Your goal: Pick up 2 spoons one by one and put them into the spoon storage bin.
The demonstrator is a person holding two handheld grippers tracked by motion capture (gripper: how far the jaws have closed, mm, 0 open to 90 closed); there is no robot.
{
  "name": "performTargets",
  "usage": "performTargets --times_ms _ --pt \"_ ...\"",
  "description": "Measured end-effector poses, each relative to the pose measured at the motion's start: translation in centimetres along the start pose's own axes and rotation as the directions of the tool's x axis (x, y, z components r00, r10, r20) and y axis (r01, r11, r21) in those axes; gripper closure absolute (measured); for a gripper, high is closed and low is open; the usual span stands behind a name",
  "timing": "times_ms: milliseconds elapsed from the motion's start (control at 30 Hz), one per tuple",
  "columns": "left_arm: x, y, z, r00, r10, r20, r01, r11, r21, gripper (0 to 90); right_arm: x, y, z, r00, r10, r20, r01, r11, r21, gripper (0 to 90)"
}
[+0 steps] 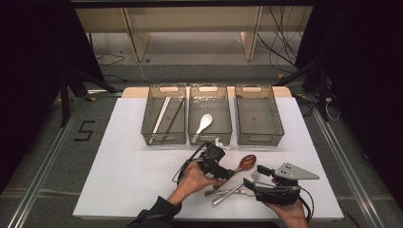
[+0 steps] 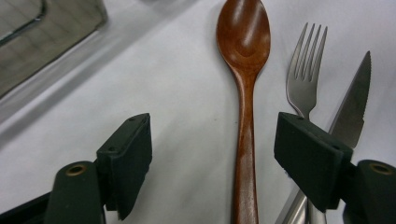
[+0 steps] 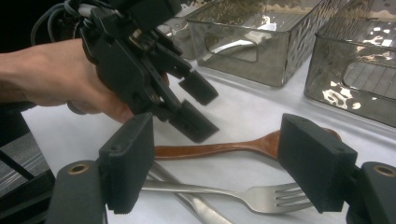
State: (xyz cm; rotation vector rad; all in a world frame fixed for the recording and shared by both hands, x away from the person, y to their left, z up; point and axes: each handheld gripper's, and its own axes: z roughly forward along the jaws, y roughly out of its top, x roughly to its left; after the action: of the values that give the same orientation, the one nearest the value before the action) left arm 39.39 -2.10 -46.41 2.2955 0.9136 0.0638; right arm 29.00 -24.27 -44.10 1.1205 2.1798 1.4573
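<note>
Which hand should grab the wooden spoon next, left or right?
Left, probably. The left tongs are open and already straddle the wooden spoon handle. The right tongs are open too but sit back, nearer the fork.

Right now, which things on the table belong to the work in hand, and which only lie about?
In hand:
- left gripper, open
- brown wooden spoon between its jaws

Lying about:
- steel fork
- steel knife
- white spoon
- three grey bins
- right gripper

wooden spoon (image 2: 243, 93) handle end cut off below, knife (image 2: 352, 105) and fork (image 2: 304, 70) handles hidden (behind gripper)
</note>
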Motion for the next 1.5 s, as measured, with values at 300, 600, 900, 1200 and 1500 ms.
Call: performTargets --times_ms 300,600,900,1200,1500 --pt "-0.4 0.1 0.8 0.9997 0.020 -0.013 -0.020 0.9997 0.014 36.8 0.0 0.0 0.0 1.0000 -0.003 -0.001 0.003 1.000 0.000 28.2" --pt "-1.1 0.1 1.6 0.9990 0.037 -0.024 -0.037 0.9992 0.018 48.3 0.0 0.0 0.0 1.0000 -0.002 -0.001 0.002 1.000 0.000 28.2" --pt "-1.7 0.3 2.1 0.9963 0.074 -0.044 -0.073 0.9971 0.020 56.9 0.0 0.0 0.1 1.0000 -0.005 -0.003 0.005 1.000 -0.001 28.2" --pt "-1.8 0.3 2.2 0.9923 0.097 -0.077 -0.095 0.9952 0.020 68.5 0.0 0.0 0.1 1.0000 -0.004 -0.003 0.004 1.000 0.000 28.2" --pt "-1.4 0.4 2.1 0.9919 0.103 -0.075 -0.101 0.9945 0.027 79.7 0.0 0.0 0.1 1.0000 -0.002 -0.003 0.002 1.000 0.002 28.3"
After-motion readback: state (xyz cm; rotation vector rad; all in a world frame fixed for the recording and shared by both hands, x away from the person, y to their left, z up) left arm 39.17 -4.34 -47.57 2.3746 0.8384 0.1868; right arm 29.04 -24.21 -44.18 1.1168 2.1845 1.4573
